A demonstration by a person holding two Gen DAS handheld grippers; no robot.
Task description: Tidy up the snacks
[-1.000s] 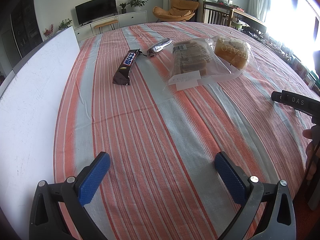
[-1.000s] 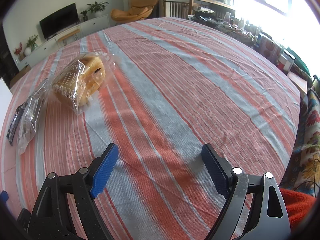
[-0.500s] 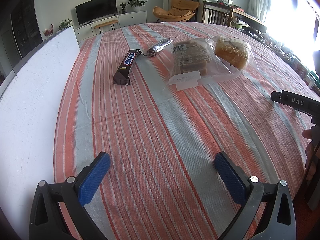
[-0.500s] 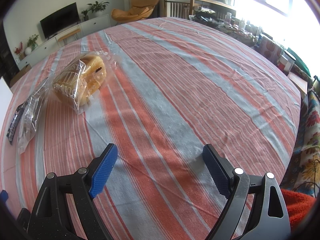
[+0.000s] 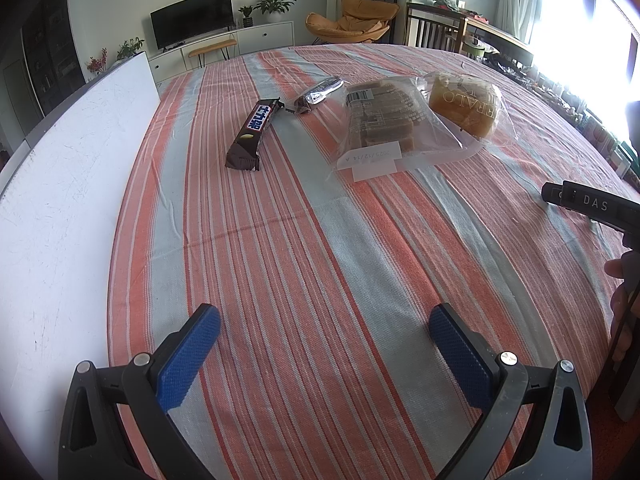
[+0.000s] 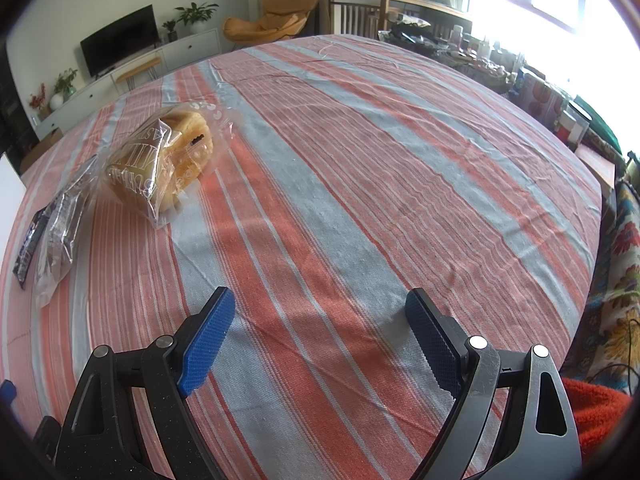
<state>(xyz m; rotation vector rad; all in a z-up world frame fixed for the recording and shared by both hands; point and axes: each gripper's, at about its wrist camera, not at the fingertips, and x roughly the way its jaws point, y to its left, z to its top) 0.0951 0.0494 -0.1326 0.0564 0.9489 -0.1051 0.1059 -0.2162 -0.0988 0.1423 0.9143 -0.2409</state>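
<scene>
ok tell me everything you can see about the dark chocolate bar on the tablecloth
The chocolate bar is a long, slim bar in a glossy dark brown wrapper, sealed, with a blue and white logo along its top and a crimped flap at the near end. It lies flat on the striped tablecloth, pointing away from the left wrist camera and angled slightly right. Its far end sits close to a small silvery dark snack packet; whether they touch is unclear. No gripper touches it. The right wrist view shows only a sliver of it at the left edge.
</scene>
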